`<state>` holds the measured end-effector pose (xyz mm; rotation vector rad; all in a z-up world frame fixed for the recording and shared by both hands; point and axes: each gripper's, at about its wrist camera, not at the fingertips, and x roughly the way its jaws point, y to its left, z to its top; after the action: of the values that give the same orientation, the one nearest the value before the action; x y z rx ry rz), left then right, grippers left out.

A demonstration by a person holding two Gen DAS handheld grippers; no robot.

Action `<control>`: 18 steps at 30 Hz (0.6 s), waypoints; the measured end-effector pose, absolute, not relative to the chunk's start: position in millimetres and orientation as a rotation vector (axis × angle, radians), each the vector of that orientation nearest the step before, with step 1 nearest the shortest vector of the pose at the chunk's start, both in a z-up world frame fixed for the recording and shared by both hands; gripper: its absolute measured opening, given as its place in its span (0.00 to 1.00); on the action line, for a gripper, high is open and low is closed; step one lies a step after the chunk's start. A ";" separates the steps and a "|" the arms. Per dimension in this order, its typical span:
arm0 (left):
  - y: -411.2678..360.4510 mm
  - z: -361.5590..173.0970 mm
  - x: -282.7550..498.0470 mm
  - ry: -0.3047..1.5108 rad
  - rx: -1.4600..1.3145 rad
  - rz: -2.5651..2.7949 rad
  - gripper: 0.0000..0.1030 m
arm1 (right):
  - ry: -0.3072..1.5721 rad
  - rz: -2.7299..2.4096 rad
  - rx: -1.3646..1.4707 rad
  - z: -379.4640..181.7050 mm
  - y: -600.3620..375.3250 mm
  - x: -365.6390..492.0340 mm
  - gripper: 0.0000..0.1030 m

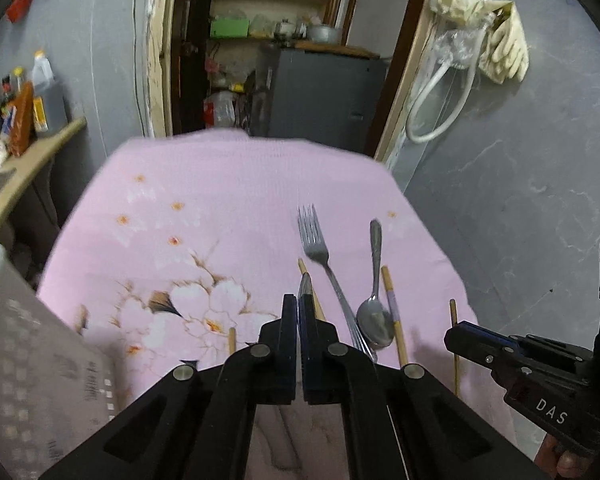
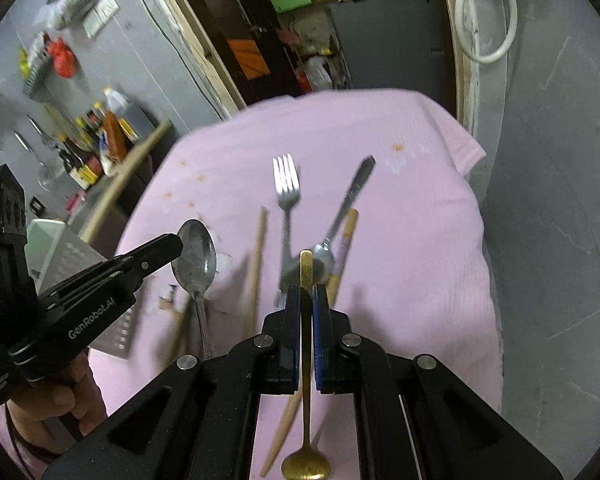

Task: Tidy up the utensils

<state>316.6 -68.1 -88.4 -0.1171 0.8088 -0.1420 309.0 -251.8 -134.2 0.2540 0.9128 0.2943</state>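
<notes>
- Left tool (image 1: 299,304) clamping shut on a silver spoon (image 2: 194,258), lifting it above the pink-clothed bench (image 1: 220,184).
- Right tool (image 2: 307,300) gripping the gold spoon (image 2: 306,432) by its handle.
- Fork (image 1: 320,248), second silver spoon (image 1: 375,312), chopsticks (image 1: 394,312) lying just beside, crowding the tools.
- White basket (image 1: 32,360) sitting at left.

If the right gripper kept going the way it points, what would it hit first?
Probably the small silver spoon lying on the pink cloth, just beyond the right gripper, which is shut on a gold spoon; depth is uncertain.
</notes>
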 end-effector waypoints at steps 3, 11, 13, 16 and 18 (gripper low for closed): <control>-67.9 -72.0 303.5 0.758 -0.088 -0.138 0.02 | 0.878 0.294 0.254 -124.6 -251.2 299.7 0.05; -70.1 -35.7 271.2 0.653 -0.035 -0.160 0.02 | 0.771 0.275 0.229 -95.8 -246.7 265.2 0.05; -68.3 -30.1 265.4 0.641 -0.031 -0.169 0.02 | 0.750 0.273 0.221 -89.2 -246.0 257.5 0.05; -64.2 -20.4 258.8 0.619 -0.033 -0.180 0.02 | 0.715 0.267 0.213 -75.5 -242.4 246.1 0.05; -60.4 -10.6 254.0 0.599 -0.037 -0.184 0.02 | 0.688 0.263 0.211 -64.0 -241.1 239.1 0.05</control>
<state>254.0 -60.4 -10.6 -0.0368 0.5995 -0.1838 239.1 -241.1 -64.0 0.2108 0.6883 0.2625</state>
